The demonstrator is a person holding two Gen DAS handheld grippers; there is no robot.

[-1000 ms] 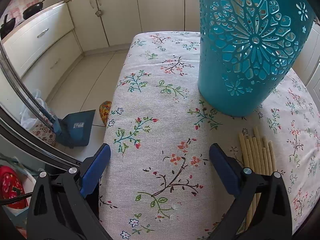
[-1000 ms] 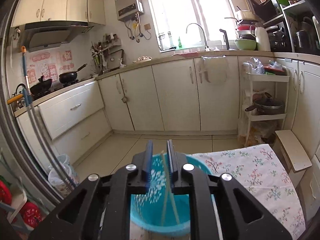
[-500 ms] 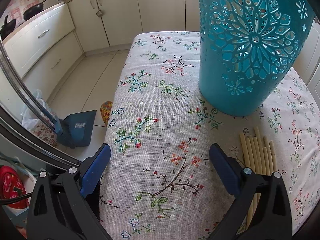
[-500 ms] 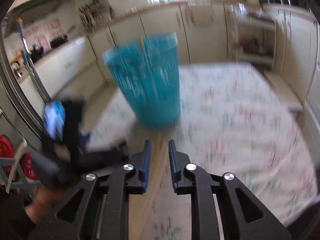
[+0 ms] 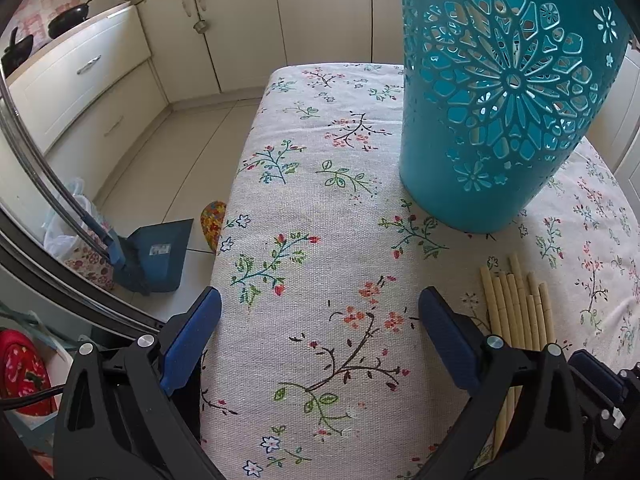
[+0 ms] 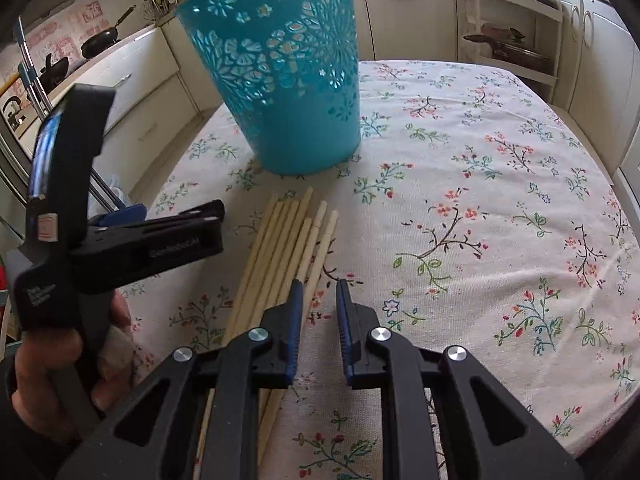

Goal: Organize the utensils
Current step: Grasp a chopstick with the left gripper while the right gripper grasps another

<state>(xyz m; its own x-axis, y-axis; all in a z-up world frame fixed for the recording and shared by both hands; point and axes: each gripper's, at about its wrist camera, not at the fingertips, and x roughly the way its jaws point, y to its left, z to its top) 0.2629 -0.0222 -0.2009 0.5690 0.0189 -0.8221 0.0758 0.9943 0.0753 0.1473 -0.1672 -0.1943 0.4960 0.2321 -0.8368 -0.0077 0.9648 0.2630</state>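
Note:
A teal cut-out basket [image 5: 500,120] [image 6: 288,80] stands upright on the flowered tablecloth. Several pale wooden chopsticks [image 5: 516,304] [image 6: 280,248] lie side by side on the cloth just in front of it. My right gripper [image 6: 318,286] hangs low over the near right edge of that bundle. Its jaws stand a narrow gap apart, with one stick running under the gap and nothing clamped. My left gripper [image 5: 320,320] [image 6: 180,216] is wide open over bare cloth, left of the chopsticks. A hand [image 6: 60,360] holds it.
The table's left edge [image 5: 224,248] drops to a tiled floor with a blue dustpan [image 5: 156,256]. Cream cabinets [image 5: 248,20] line the far wall. A shelf rack with pots [image 6: 512,40] stands beyond the table's far right.
My right gripper has come down from above the basket's mouth to just over the chopsticks on the cloth, tilting downward. The left gripper has not moved.

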